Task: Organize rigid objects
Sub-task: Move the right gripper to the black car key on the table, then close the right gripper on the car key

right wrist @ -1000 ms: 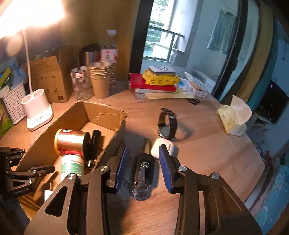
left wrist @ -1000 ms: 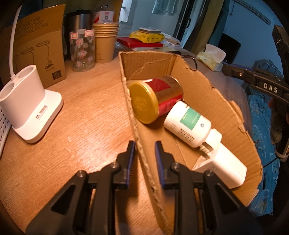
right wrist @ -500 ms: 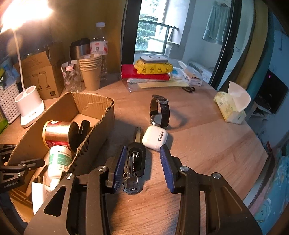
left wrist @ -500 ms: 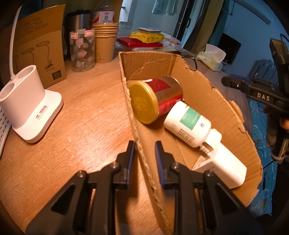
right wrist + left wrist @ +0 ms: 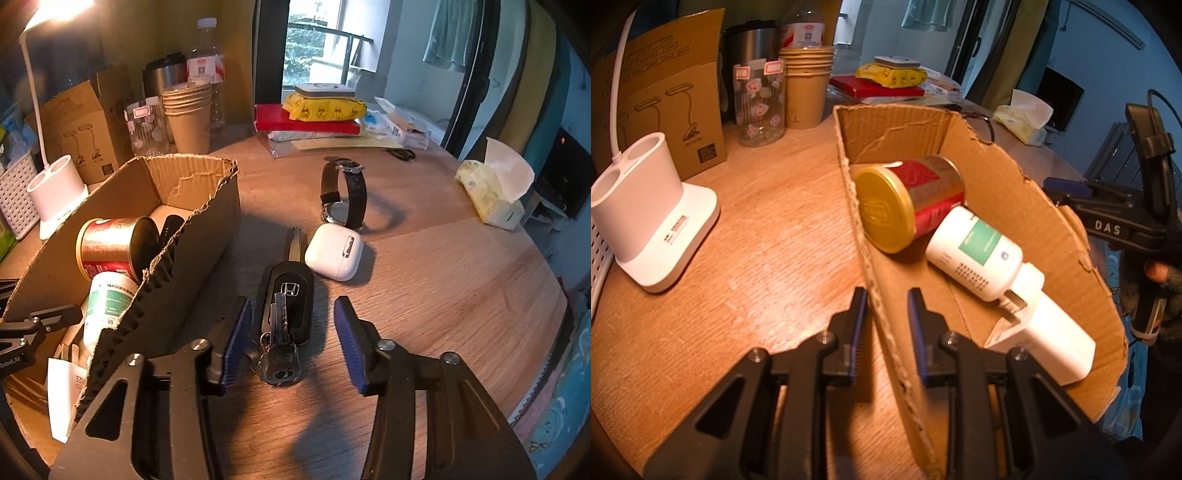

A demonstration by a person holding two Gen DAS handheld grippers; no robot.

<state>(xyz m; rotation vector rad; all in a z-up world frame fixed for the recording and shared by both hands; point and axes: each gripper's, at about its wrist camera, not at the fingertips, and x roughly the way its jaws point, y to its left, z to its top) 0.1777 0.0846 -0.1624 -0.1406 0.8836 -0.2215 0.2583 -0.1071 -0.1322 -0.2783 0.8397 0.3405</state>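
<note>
My left gripper (image 5: 885,303) straddles the near left wall of the cardboard box (image 5: 875,295), its pads close to the wall on each side. The box holds a red and gold tin (image 5: 908,201), a white bottle with a green label (image 5: 975,256) and a white device (image 5: 1045,328). My right gripper (image 5: 293,321) is open, with a black car key and its key ring (image 5: 286,310) lying on the table between its fingers. A white earbud case (image 5: 334,251) and a black wristwatch (image 5: 343,192) lie just beyond the key.
The box (image 5: 177,266) stands left of the key. A white lamp base (image 5: 646,221), a brown carton (image 5: 676,107), a floral glass (image 5: 759,101) and stacked paper cups (image 5: 807,85) stand at the back left. Books (image 5: 306,122) and a tissue pack (image 5: 493,192) lie farther off.
My right gripper has moved forward and down over the car key and opened wider, so the key now lies between its fingers. My left gripper has stayed on the box wall.
</note>
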